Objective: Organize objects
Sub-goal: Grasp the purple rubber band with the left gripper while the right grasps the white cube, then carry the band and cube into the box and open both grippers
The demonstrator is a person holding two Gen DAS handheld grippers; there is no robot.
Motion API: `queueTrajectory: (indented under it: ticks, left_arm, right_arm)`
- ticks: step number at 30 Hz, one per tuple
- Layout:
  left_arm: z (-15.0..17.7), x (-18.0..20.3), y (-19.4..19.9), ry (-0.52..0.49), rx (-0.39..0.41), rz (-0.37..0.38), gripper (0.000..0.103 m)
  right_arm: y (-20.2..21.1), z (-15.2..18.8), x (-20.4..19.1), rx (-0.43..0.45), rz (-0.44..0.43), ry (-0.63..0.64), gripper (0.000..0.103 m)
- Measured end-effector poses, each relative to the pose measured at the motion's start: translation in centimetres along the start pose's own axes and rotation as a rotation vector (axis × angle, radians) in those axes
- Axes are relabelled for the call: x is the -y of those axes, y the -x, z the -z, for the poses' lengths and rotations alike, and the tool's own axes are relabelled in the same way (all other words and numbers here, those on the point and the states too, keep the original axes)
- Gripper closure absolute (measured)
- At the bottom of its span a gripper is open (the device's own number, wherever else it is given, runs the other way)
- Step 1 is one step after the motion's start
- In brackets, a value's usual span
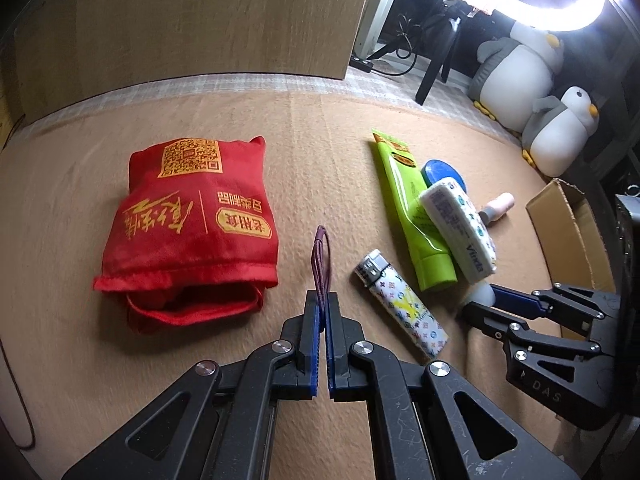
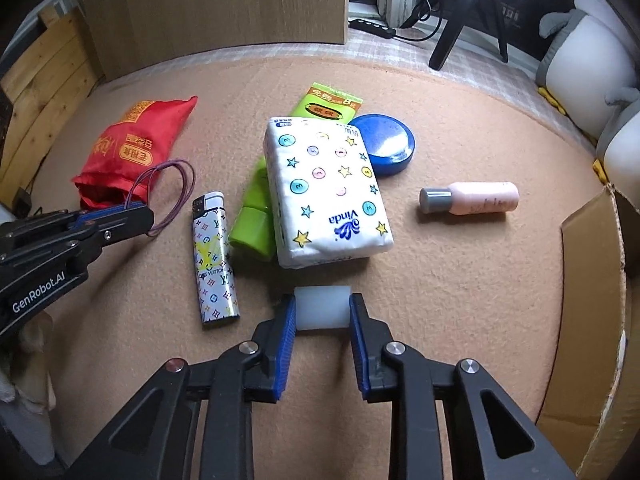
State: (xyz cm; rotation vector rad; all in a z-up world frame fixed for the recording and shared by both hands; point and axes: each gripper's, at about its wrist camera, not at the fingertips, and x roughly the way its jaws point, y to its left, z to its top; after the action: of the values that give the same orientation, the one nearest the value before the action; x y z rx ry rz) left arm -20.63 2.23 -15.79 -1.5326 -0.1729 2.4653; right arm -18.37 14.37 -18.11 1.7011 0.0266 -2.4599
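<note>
on tan felt [image 2: 460, 280], left gripper [image 1: 322, 300] pinches purple bands [image 1: 321, 260]; right gripper [image 2: 322, 312] clamps white cylinder [image 2: 322, 306].

Purple hair tie [image 1: 322, 258] pinched upright — white cylinder [image 2: 322, 305] clamped.

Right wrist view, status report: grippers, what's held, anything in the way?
Right gripper shut on white cylinder. Left gripper shut on purple hair tie. Tissue pack and lighter close ahead.

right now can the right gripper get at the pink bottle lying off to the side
Probably not yet: the right gripper is shut on a white cylinder, so its fingers are occupied. The path itself looks free, since the pink bottle lies alone on open mat.
</note>
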Motion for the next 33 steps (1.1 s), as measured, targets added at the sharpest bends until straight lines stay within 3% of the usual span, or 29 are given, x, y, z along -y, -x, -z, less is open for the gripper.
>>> queueTrajectory:
  ticks: [9,18,27,33]
  left_arm:
    - [1.8,0.2,2.9,0.025,0.025,0.039,0.101]
    - [2.7,2.7,6.8,0.004,0.069,0.107,0.101]
    - [2.1,8.9,8.9,-0.086,0.096,0.195,0.101]
    - [1.7,15.2,8.8,-0.175,0.093,0.266,0.101]
  right_arm:
    - [1.4,1.4,0.4,0.026,-0.052,-0.034,0.08]
    - [6.3,3.5,2.6,0.115,-0.089,-0.098,0.08]
    - [11.6,6.6,7.0,0.185,-0.044,-0.17,0.08]
    - [14.3,9.1,11.7,0.218,0.008,-0.252,0.08]
